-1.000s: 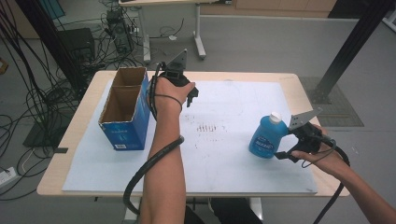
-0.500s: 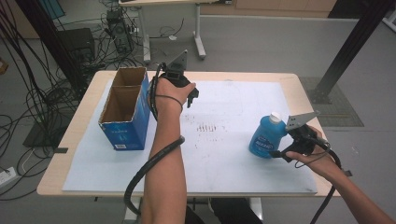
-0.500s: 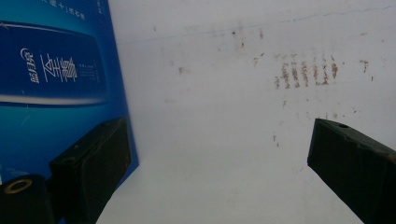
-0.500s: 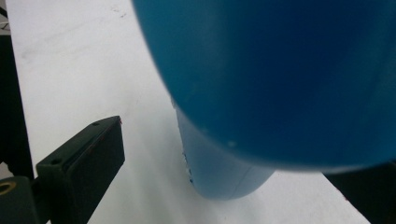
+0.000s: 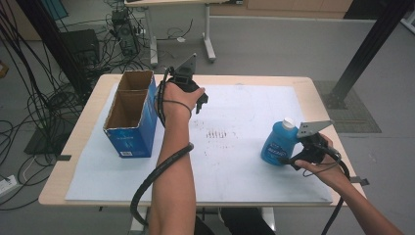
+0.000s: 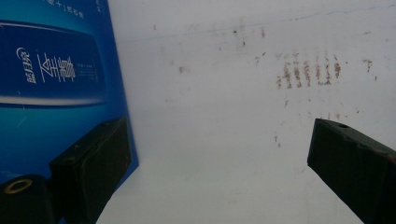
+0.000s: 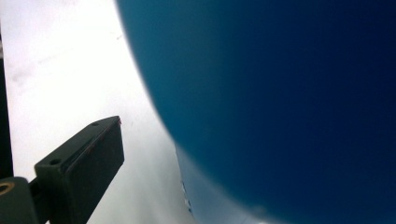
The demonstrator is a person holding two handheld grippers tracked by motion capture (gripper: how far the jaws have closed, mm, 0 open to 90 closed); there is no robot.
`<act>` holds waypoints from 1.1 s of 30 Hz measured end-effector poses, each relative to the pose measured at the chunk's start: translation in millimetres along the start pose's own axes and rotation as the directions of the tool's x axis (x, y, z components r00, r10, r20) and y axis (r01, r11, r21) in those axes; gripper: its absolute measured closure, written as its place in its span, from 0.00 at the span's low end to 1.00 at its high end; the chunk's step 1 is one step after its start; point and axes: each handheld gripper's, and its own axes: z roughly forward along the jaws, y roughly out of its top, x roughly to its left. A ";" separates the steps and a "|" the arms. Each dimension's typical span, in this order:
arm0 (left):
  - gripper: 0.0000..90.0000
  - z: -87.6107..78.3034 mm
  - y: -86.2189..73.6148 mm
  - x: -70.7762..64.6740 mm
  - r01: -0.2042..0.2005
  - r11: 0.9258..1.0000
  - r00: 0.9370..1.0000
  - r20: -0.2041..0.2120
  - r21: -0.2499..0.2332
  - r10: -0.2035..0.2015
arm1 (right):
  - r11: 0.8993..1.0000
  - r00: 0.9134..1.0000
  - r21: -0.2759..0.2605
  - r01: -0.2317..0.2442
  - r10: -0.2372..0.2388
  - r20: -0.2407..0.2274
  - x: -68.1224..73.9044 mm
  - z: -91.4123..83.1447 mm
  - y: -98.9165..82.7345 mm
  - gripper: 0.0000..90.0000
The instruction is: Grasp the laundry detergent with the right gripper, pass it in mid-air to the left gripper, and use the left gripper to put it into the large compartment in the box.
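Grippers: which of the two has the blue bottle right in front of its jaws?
The right gripper, at the table's right edge, sits against the blue bottle, which looms in its view. The left gripper hangs open beside the blue carton, over the white sheet.

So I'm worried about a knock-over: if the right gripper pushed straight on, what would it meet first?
The blue bottle, most likely. It sits right ahead of the right gripper, whose jaws look open; I can't tell whether they touch it.

The left forearm (image 5: 171, 166) reaches far forward, its hand (image 5: 177, 98) wrapped over the left gripper (image 5: 199, 100), whose jaws stand wide apart and point down. The right hand (image 5: 320, 159) grips the right gripper (image 5: 288, 155) low at the near right, jaws spread.
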 end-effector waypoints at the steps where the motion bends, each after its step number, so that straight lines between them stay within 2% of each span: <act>1: 0.08 0.1 0.1 -0.2 0.000 1.000 1.000 0.000 -0.001 0.000 | 1.000 1.000 -0.006 -0.002 0.002 0.002 0.3 0.4 0.0 0.03; 16: 0.08 0.4 0.0 -0.5 0.001 1.000 1.000 -0.001 -0.002 -0.001 | 0.998 1.000 -0.062 -0.011 0.012 0.019 0.4 3.7 -2.2 0.02; 33: 0.08 -0.3 0.0 -0.4 0.000 1.000 1.000 -0.002 -0.003 0.000 | 0.997 1.000 -0.074 -0.011 0.013 0.026 0.5 2.5 -1.4 0.02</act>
